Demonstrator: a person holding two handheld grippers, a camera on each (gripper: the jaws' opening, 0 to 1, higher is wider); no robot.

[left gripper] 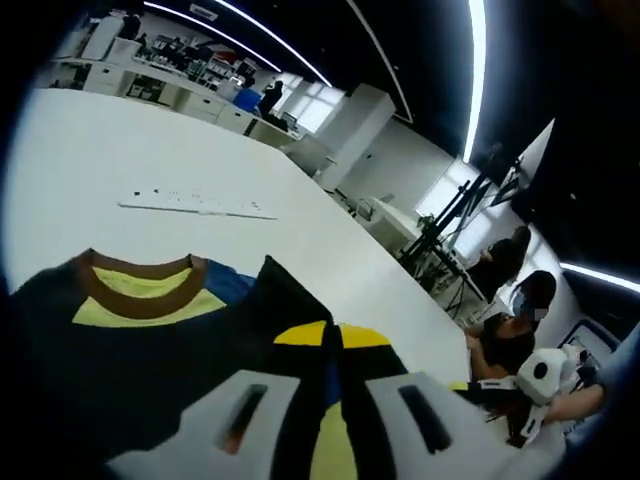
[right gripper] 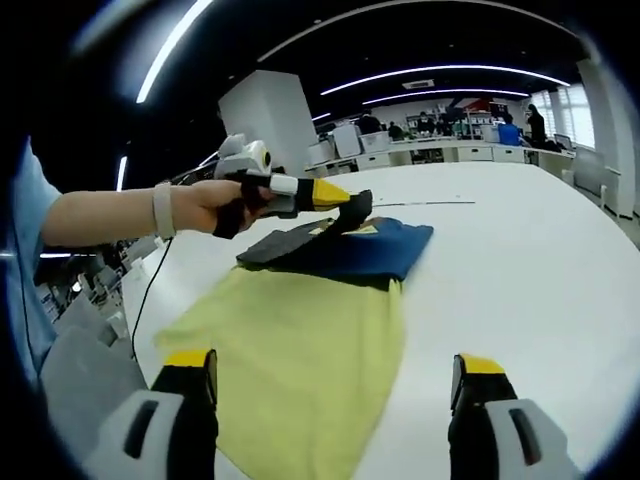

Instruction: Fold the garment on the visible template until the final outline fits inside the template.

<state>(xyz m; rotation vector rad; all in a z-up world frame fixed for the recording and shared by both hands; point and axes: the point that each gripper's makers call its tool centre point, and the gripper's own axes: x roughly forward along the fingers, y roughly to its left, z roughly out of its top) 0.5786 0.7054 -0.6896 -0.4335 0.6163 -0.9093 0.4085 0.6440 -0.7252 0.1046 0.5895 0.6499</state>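
**Risk: the lifted fold may slip or land crooked**

In the right gripper view we see the garment [right gripper: 330, 300] lying on the white table [right gripper: 520, 260]. Its near part is yellow and spreads flat toward us; its far part is dark blue and black and is already doubled over. The left gripper [right gripper: 345, 205], held by a hand [right gripper: 215, 205] at the left of this view, has its yellow-tipped jaws closed on a dark corner of the cloth and holds it a little above the pile. In the left gripper view the left gripper's own jaws [left gripper: 335, 390] stand close together with dark and yellow cloth between them, and the brown and yellow collar [left gripper: 140, 290] lies just beyond. Farther on the table lies a thin white strip [left gripper: 195, 203] with small marks.

The right gripper [right gripper: 335, 400] has its jaws wide apart, with nothing between them, over the near yellow part.

We cannot make out any template outline on the table, so we cannot judge if the shape fits.

We think the danger is here: the left gripper holds only a small corner, so the cloth can slide out if we pull fast. Also nothing presses the yellow part, so a pull may drag the whole garment and wrinkle it. If the corner is dropped off line, the outline will be too wide.
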